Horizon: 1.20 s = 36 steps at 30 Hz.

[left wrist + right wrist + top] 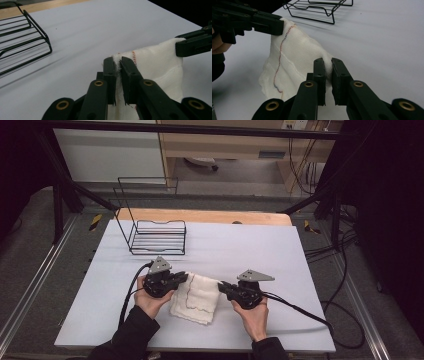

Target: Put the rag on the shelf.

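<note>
A white folded cloth (196, 297) with a thin coloured stitch line hangs between my two grippers over the pale table (260, 250). My left gripper (186, 277) is shut on the cloth's far left corner; in the left gripper view the fabric (160, 62) is pinched between its jaws (118, 65). My right gripper (221, 285) is shut on the far right corner, with the cloth (294, 57) squeezed between its jaws (326, 65). The cloth's near part still rests on the table. The other gripper's jaws show at the far right of the left gripper view and at the upper left of the right gripper view.
A black wire rack (155, 232) stands at the back left of the table, also seen as the rack (22, 37) and the rack (319, 7) in the gripper views. A wooden strip (205, 216) edges the far side. Cables trail off both grippers.
</note>
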Motion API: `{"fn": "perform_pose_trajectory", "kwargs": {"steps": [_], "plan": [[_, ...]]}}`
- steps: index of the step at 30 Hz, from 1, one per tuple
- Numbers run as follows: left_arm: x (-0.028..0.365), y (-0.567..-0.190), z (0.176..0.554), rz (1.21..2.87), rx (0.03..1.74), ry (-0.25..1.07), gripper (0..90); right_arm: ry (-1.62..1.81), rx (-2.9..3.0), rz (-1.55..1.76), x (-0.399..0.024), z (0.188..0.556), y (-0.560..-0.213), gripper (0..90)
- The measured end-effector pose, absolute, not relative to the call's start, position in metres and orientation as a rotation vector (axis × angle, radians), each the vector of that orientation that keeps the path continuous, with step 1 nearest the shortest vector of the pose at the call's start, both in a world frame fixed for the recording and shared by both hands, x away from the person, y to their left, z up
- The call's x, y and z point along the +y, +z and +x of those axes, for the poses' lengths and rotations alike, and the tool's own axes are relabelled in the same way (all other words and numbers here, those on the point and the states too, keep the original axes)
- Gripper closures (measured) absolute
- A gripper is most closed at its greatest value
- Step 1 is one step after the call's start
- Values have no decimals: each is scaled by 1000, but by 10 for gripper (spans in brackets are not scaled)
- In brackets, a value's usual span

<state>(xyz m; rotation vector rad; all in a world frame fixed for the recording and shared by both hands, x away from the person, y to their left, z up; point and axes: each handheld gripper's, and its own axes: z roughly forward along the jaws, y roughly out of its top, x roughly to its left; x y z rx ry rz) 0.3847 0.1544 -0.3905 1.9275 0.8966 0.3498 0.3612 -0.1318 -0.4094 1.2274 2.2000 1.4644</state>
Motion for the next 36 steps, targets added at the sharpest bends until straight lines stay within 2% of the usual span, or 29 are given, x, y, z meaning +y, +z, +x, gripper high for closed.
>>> {"fn": "perform_pose_trajectory", "kwargs": {"steps": [36], "plan": [[190,-344,365,1739,870,486,824,1563,2094,956,-105,356,-352,835]]}}
